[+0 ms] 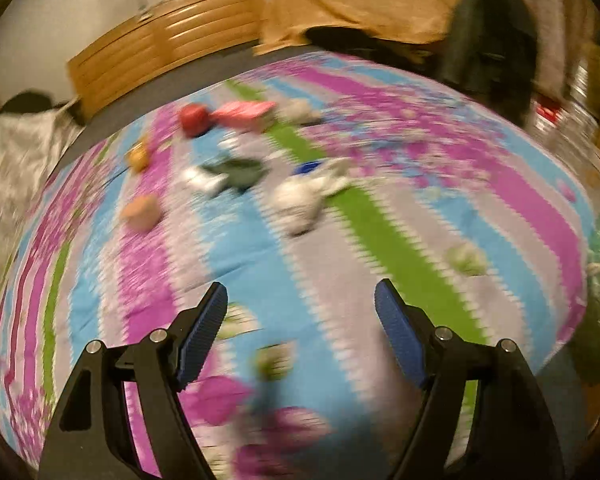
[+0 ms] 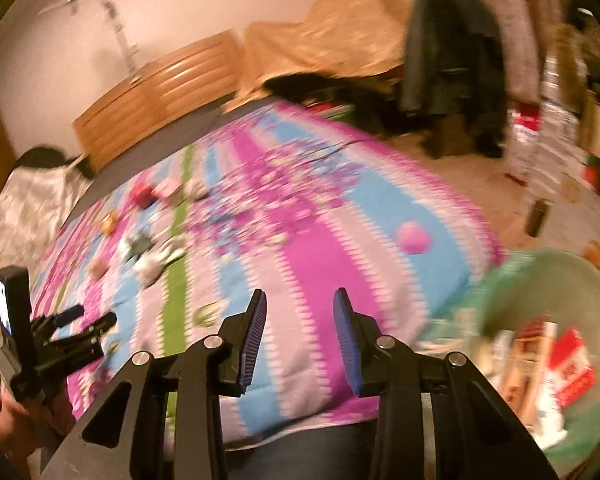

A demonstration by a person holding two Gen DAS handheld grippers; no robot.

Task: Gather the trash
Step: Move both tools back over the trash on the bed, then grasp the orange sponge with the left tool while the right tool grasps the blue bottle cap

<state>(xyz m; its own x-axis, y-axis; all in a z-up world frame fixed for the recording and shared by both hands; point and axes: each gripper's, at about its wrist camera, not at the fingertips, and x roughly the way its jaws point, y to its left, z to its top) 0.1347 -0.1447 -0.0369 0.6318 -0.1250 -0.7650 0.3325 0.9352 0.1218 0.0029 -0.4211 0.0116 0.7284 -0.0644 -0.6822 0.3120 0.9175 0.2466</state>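
Both sets of jaws open, nothing between them, left gripper [image 1: 300,320] wider than right gripper [image 2: 300,328]. Blurry trash scraps [image 1: 296,204] scattered across the striped bedspread [image 1: 419,216]. Green bin [image 2: 571,360] off right, already holding some packaging.

Warm, dim indoor light; both views smear with motion blur, so the litter on the striped bedspread [image 1: 379,208] is perhaps crumpled paper. Fisheye bending darkens every edge.
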